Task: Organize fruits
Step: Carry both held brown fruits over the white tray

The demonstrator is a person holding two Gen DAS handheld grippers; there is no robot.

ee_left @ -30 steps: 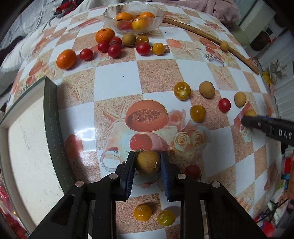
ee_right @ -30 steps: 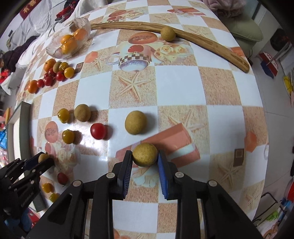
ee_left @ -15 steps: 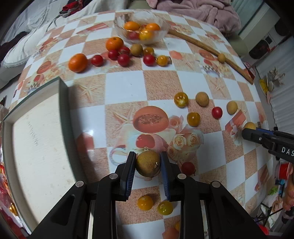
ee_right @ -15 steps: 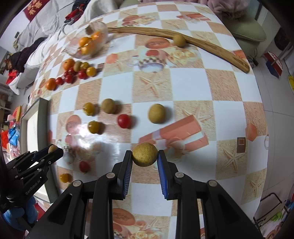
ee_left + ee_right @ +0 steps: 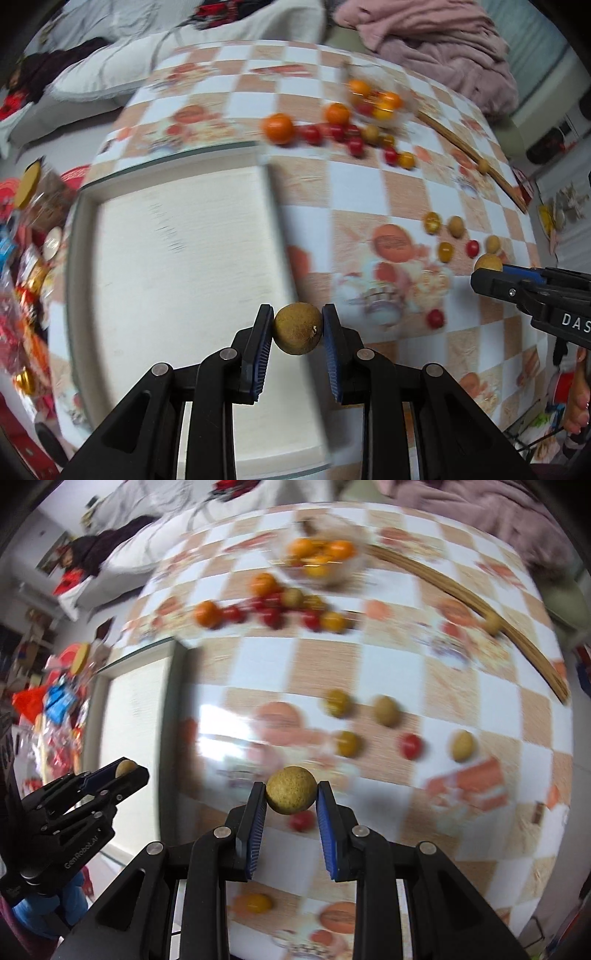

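My left gripper (image 5: 297, 329) is shut on a brown longan (image 5: 297, 328) and holds it above the right edge of a white tray (image 5: 177, 258). My right gripper (image 5: 291, 791) is shut on another brown longan (image 5: 291, 789), held above the checked table. The right gripper also shows in the left wrist view (image 5: 491, 275), and the left gripper in the right wrist view (image 5: 127, 770). Loose longans (image 5: 386, 710), yellow tomatoes (image 5: 347, 743) and red tomatoes (image 5: 410, 746) lie on the table.
A glass bowl (image 5: 317, 559) with oranges stands at the far edge, with a row of oranges and tomatoes (image 5: 269, 607) before it. A long wooden stick (image 5: 480, 609) lies at the right. Packets and clutter (image 5: 26, 266) lie left of the tray.
Both grippers have lifted and swung left with their longans. The left one has moved from over the table to the tray's right edge. The views are blurred by motion.
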